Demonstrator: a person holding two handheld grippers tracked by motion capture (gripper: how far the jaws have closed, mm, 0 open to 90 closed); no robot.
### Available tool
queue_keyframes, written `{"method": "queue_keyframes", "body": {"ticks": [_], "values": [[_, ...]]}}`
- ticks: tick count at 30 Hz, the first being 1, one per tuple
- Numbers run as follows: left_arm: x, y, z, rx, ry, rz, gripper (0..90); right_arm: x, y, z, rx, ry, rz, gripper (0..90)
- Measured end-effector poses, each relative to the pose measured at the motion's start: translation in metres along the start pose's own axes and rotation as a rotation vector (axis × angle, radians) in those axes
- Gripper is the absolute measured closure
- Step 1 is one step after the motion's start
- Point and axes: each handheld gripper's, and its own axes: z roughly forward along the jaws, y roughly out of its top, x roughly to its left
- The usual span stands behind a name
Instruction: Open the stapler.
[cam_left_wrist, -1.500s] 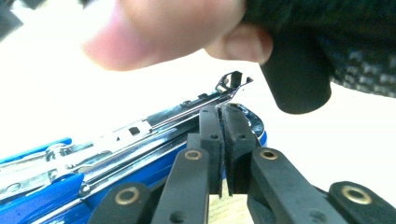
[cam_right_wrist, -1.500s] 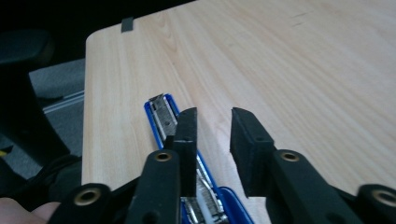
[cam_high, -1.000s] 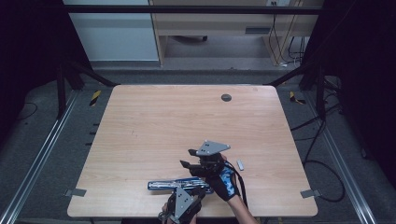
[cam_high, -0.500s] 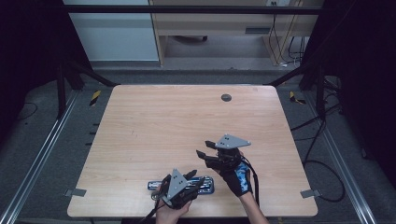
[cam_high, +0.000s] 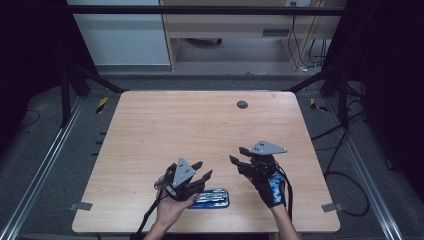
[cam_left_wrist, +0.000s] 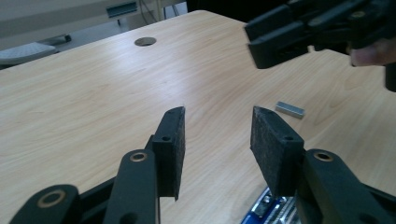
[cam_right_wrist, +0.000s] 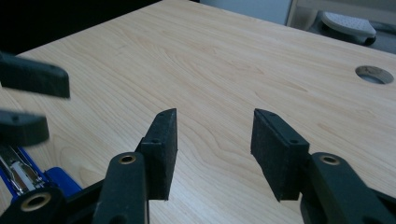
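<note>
A blue stapler (cam_high: 215, 198) lies flat near the table's front edge. My left gripper (cam_high: 202, 169) hovers just above and behind it, open and holding nothing. In the left gripper view the stapler (cam_left_wrist: 270, 211) peeks out under the open jaws (cam_left_wrist: 217, 135). A small grey metal block (cam_left_wrist: 289, 109) rests on the wood beyond them. To the right, my right gripper (cam_high: 237, 155) is open too, its jaws pointing left. Its own view has the open jaws (cam_right_wrist: 215, 140) over bare wood and the stapler (cam_right_wrist: 25, 175) at lower left.
The light wooden table (cam_high: 165, 130) has a round cable hole (cam_high: 242, 104) at the far right of its top. A metal rail (cam_high: 40, 170) runs along its left side, and cables (cam_high: 345, 150) trail on the floor at its right. A pale cabinet stands beyond the far edge.
My left gripper has risen from the front edge and off the stapler, moving farther onto the table. The right gripper has swung to the right, away from the left one.
</note>
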Motion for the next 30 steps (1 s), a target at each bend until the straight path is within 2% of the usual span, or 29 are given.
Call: {"method": "queue_keyframes", "body": {"ticks": [2,5,7,12,15,18,22,24,27,30], "values": [[0.005,0.004,-0.002,0.006,-0.001,-0.004,53.8,-0.003,-0.002,-0.002,0.010,-0.008,-0.002,51.6],[0.012,0.006,-0.006,0.014,0.034,0.032,51.4,-0.006,-0.006,-0.005,0.036,-0.030,-0.012,51.5],[0.019,0.005,-0.009,0.029,0.043,0.033,50.9,-0.009,-0.009,-0.008,0.047,-0.039,-0.007,52.5],[0.036,0.001,-0.019,0.043,0.062,0.052,49.3,-0.016,-0.014,-0.013,0.065,-0.034,-0.016,57.4],[0.048,-0.003,-0.027,0.039,0.071,0.046,49.7,-0.018,-0.016,-0.017,0.077,-0.045,-0.023,60.1],[0.058,-0.008,-0.035,0.010,0.081,0.062,49.6,-0.022,-0.017,-0.020,0.084,-0.052,-0.005,58.2],[0.072,-0.017,-0.045,0.020,0.077,0.033,48.0,-0.025,-0.022,-0.023,0.099,-0.066,0.018,57.4],[0.079,-0.022,-0.049,0.031,0.083,0.015,47.9,-0.027,-0.025,-0.025,0.120,-0.075,0.014,56.7],[0.090,-0.030,-0.057,0.056,0.097,-0.015,47.7,-0.028,-0.029,-0.027,0.148,-0.094,0.009,55.0],[0.101,-0.040,-0.067,0.078,0.129,-0.017,47.1,-0.029,-0.033,-0.029,0.176,-0.101,0.013,54.4]]}}
